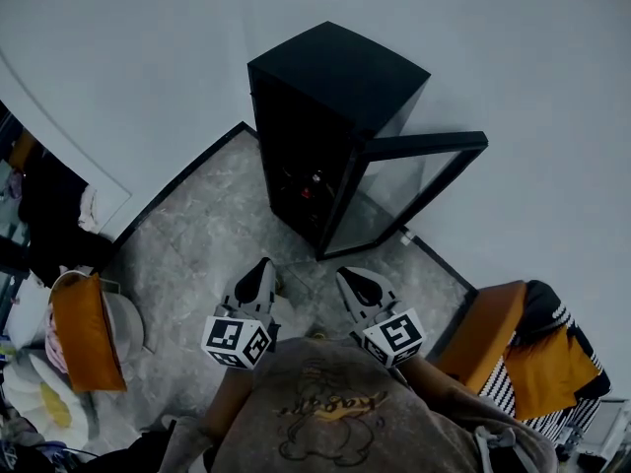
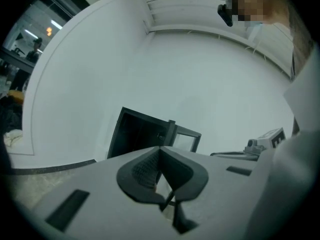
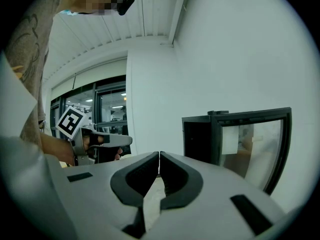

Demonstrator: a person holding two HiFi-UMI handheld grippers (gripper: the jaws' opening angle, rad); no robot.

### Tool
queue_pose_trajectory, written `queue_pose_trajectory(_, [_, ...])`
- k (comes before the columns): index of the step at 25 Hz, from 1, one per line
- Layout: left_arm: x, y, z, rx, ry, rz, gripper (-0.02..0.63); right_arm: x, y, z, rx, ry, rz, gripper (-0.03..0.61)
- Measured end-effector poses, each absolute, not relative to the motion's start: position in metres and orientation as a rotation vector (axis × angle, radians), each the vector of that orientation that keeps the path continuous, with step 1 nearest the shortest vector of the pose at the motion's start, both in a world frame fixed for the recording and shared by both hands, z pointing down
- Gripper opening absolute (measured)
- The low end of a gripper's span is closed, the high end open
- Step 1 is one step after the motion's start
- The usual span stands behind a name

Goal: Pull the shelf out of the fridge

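Observation:
A small black fridge (image 1: 330, 97) stands on the floor against the white wall, with its glass door (image 1: 399, 190) swung open to the right. Its dark inside (image 1: 301, 190) shows dim items; the shelf itself is too dark to make out. Both grippers hang in the air well short of the fridge. My left gripper (image 1: 264, 267) is shut with nothing in it, and my right gripper (image 1: 347, 276) is shut and empty too. In the left gripper view the fridge (image 2: 137, 134) lies ahead beyond the closed tips (image 2: 160, 149). The right gripper view shows the fridge (image 3: 200, 136) and door (image 3: 252, 144) to the right of the closed tips (image 3: 159, 155).
The floor (image 1: 197, 235) is grey marble with a dark border along the wall. An orange chair (image 1: 84, 333) stands at the left and another orange chair (image 1: 493, 338) with striped cloth at the right. The person's torso fills the bottom of the head view.

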State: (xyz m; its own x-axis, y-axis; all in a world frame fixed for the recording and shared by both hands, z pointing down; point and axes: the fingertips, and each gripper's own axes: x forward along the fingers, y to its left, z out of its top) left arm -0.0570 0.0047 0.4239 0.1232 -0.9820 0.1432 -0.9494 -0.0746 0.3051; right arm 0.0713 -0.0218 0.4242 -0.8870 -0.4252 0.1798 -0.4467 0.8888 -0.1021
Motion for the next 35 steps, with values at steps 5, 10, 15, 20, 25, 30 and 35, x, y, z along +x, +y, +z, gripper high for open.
queue_pose_trajectory(5, [-0.076, -0.038, 0.421, 2.155, -1.798, -0.215, 0.002, 0.051, -0.054, 0.424, 0.734, -2.902, 0.217, 0.021])
queue_pose_trajectory(10, [-0.099, -0.082, 0.416, 2.232, -1.737, -0.229, 0.002, 0.024, -0.082, 0.424, 0.766, -2.9, 0.222, 0.021])
queue_pose_trajectory(15, [-0.125, -0.122, 0.421, 2.242, -1.682, -0.287, 0.002, 0.0, -0.11, 0.426, 0.807, -2.892, 0.251, 0.021])
queue_pose_trajectory(20, [-0.142, -0.156, 0.438, 2.193, -1.62, -0.294, 0.002, -0.018, -0.128, 0.427, 0.833, -2.884, 0.261, 0.021])
queue_pose_trajectory(25, [-0.153, -0.186, 0.454, 2.142, -1.542, -0.359, 0.002, -0.027, -0.144, 0.423, 0.877, -2.846, 0.243, 0.021])
queue_pose_trajectory(30, [-0.158, -0.203, 0.47, 2.12, -1.475, -0.38, 0.002, -0.027, -0.147, 0.437, 0.908, -2.81, 0.269, 0.021])
queue_pose_trajectory(35, [-0.161, -0.22, 0.49, 2.082, -1.408, -0.443, 0.002, -0.035, -0.155, 0.439, 0.93, -2.799, 0.263, 0.021])
